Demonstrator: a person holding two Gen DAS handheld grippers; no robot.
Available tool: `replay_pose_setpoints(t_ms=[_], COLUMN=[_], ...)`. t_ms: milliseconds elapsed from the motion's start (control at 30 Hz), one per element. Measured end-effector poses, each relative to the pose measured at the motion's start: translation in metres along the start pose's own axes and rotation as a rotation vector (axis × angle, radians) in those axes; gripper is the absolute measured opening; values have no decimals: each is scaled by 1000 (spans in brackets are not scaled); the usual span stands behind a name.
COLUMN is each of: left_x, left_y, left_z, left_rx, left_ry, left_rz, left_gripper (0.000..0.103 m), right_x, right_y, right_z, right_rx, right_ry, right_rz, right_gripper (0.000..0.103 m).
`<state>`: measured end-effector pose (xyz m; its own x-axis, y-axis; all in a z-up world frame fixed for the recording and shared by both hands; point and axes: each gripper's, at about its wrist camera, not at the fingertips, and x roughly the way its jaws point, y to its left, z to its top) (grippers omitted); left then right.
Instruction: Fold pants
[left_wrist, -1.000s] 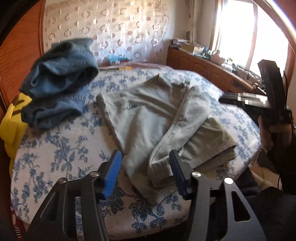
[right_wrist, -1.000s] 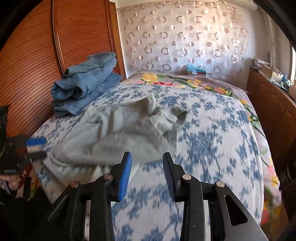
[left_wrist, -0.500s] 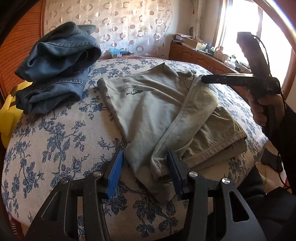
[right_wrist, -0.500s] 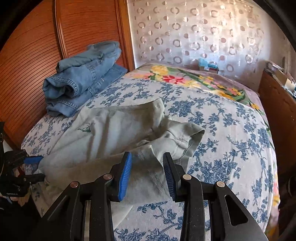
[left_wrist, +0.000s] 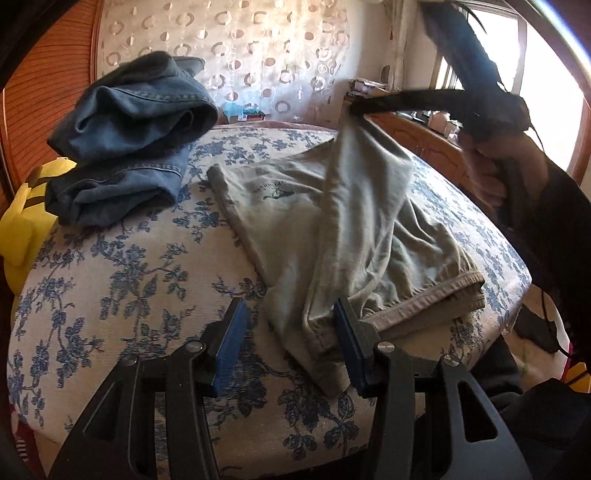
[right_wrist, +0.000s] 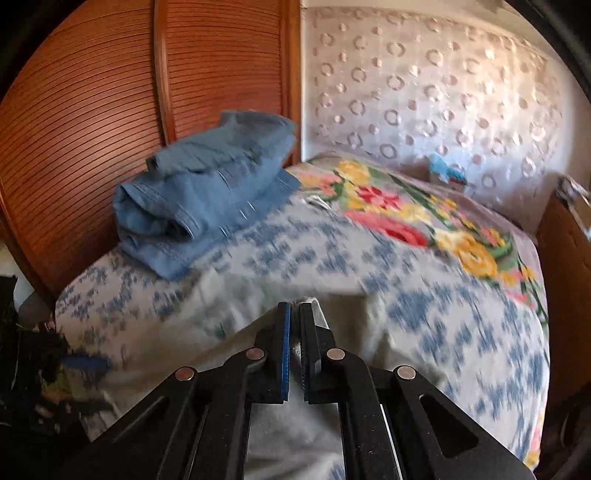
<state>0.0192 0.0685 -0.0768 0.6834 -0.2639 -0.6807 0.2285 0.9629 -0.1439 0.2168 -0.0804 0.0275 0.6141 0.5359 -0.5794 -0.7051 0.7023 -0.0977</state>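
My right gripper (right_wrist: 293, 343) has its fingers pressed together on a fold of the olive pants (left_wrist: 332, 221), lifting that fabric off the bed (left_wrist: 122, 280) into a raised peak. My left gripper (left_wrist: 291, 339) has its fingers spread wide and holds nothing, with the near corner of the pants lying between the pads (left_wrist: 231, 339) at the bed's near edge. Beyond them, a pile of blue jeans (left_wrist: 129, 133) sits at the far left of the floral cover.
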Motion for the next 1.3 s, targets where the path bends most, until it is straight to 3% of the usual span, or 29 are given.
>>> replay_pose_setpoints(t_ms=[233,433,467,567,600,700,800,933,1300], left_x=[-12,-17,-17,-17,-17,-16,-10,-2,14], left_y=[8,12,11,8,8,6,3,1,4], left_z=[-5,-6,-5,-3,-1,2,8,16,45], left_rx=[-7,-14,-14,-16,-19,-20,-10,12,56], left_ry=[-7,-10,-10,-7,-5,-3,-4,-2,-5], left_rz=[12,19,19,11,5,-11,-3,15,74], left_gripper=[50,50,50,50,52,57,71,80,80], right_x=[47,74,75,69,64,47,29,13,11], right_y=[34,38,36,29,26,19,7,-10,-46], right_z=[28,32,32,29,27,21,6,-17,-50], right_rx=[-89,-69,-54,-30,-20,11,40,72,179], right_ry=[-19,7,12,19,14,9,-1,8,55], right_rz=[27,41,46,18,17,-8,-27,-65,-124], right_gripper=[5,5,10,31,33,36,36,37,37])
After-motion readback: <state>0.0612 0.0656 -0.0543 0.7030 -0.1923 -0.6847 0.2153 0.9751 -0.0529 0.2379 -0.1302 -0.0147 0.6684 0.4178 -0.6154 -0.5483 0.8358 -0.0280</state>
